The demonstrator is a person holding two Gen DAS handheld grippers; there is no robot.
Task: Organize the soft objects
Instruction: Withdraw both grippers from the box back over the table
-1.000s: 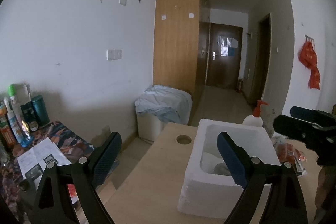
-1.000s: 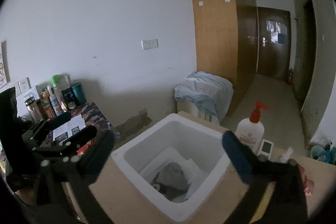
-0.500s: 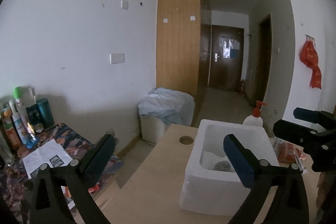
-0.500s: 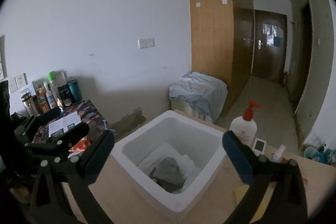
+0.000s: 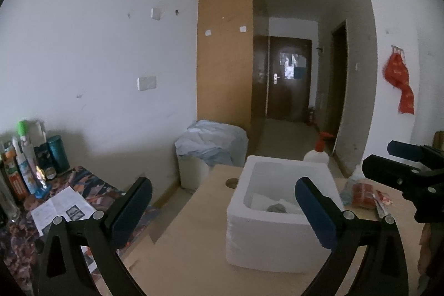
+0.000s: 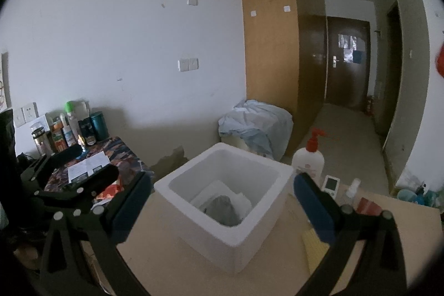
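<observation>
A white foam box [image 6: 199, 235] stands on the wooden table [image 6: 172, 265]. Inside it a grey soft object [image 6: 222, 210] lies on white sheets [image 6: 216, 192]. My right gripper [image 6: 222, 185] hovers open and empty in front of the box. In the left wrist view the box [image 5: 263, 240] sits right of centre, and only the top of the grey object [image 5: 277, 208] shows over its rim. My left gripper [image 5: 222, 193] is open and empty, near the box's left side. Each gripper shows in the other's view: the left gripper [image 6: 80, 179] and the right gripper [image 5: 408, 168].
A pump bottle [image 6: 308, 160], a small white device [image 6: 331, 183] and a spray bottle [image 6: 351, 186] stand behind the box. A red packet [image 5: 360, 192] lies to its right. Left of the table's edge is a low side table [image 6: 119, 154] with bottles and papers. A cloth-covered bin [image 6: 258, 124] stands behind.
Both grippers have drawn back from the foam box, which now looks smaller and farther off. The left jaws stand a little wider than a second ago.
</observation>
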